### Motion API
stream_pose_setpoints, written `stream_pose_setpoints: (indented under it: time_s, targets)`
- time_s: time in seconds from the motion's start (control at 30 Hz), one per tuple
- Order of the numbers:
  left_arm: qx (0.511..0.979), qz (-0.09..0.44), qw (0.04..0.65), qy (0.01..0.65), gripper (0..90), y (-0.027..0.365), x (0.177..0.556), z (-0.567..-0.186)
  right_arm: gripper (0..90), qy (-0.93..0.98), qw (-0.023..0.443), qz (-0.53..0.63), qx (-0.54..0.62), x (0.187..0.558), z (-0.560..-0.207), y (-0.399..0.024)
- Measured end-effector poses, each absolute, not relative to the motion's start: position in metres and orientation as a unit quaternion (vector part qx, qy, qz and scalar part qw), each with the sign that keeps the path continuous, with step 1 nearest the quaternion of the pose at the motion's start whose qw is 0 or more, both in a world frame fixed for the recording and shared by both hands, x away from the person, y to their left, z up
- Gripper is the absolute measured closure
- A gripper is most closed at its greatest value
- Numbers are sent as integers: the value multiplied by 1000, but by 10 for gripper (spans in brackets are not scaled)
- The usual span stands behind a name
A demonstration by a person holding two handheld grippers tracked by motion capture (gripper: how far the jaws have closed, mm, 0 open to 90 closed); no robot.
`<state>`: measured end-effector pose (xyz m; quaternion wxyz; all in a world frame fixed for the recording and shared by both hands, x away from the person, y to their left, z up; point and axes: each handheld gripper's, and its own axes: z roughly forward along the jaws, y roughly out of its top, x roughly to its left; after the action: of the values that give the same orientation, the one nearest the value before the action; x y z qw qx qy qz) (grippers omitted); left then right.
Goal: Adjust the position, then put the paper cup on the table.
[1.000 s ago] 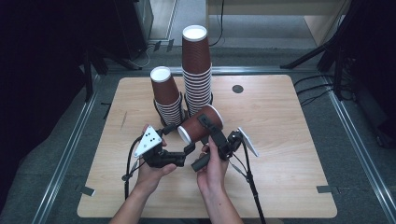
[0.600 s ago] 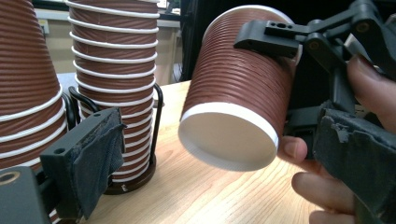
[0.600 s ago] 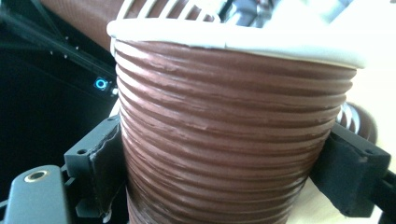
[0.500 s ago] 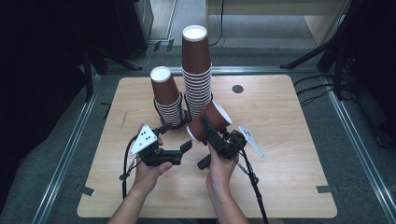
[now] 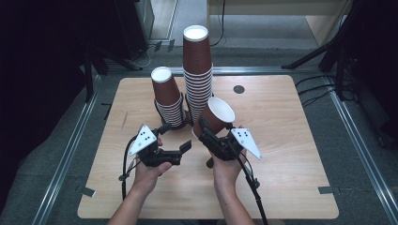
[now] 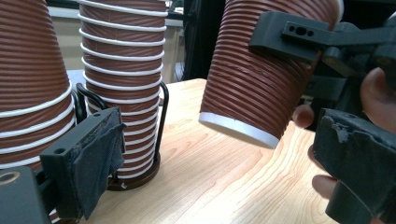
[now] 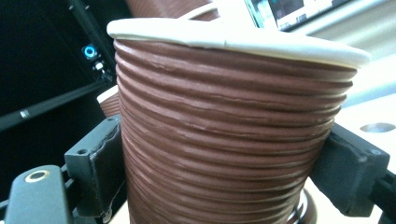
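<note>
The right gripper (image 5: pixel 205 132) is clamping a ribbed brown paper cup (image 5: pixel 213 118) above the wooden table (image 5: pixel 281 140), beside two cup stacks (image 5: pixel 197 75). The cup is tapering, tilting, with its white rim pointing up-right. The left gripper (image 5: pixel 174 140) is hanging open, empty.

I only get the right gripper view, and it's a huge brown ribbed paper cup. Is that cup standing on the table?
Observer: No. The right hand-held gripper holds the brown ribbed paper cup tilted above the wooden table.
Operator: Where's the other gripper?
Observer: The left hand-held gripper is open, holding nothing, just left of the cup.
Operator: Are there more cups?
Observer: Yes, a tall stack of cups and a shorter stack of cups, each in a black wire holder.
</note>
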<state>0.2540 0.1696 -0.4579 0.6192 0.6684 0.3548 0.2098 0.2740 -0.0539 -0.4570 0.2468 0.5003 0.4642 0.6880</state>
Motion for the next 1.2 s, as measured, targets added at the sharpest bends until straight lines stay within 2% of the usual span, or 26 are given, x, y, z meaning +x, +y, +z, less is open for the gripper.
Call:
stream_pose_setpoints:
  time_s: [0.13, 0.3, 0.33, 0.83, 1.2]
  targets:
    - [667, 210, 620, 356, 26, 171, 253, -457, 132, 489, 287, 681, 464, 272, -455, -54]
    - [665, 210, 620, 358, 26, 173, 253, -457, 132, 503, 303, 676, 446, 272, -455, -57]
    - [665, 210, 620, 360, 26, 174, 254, -457, 132, 508, 320, 669, 437, 272, -454, -60]
    - [662, 215, 614, 372, 26, 180, 255, -461, 133, 518, 418, 613, 427, 283, -461, -82]
    - [657, 230, 599, 396, 26, 192, 256, -471, 134, 527, 438, 588, 431, 300, -474, -109]
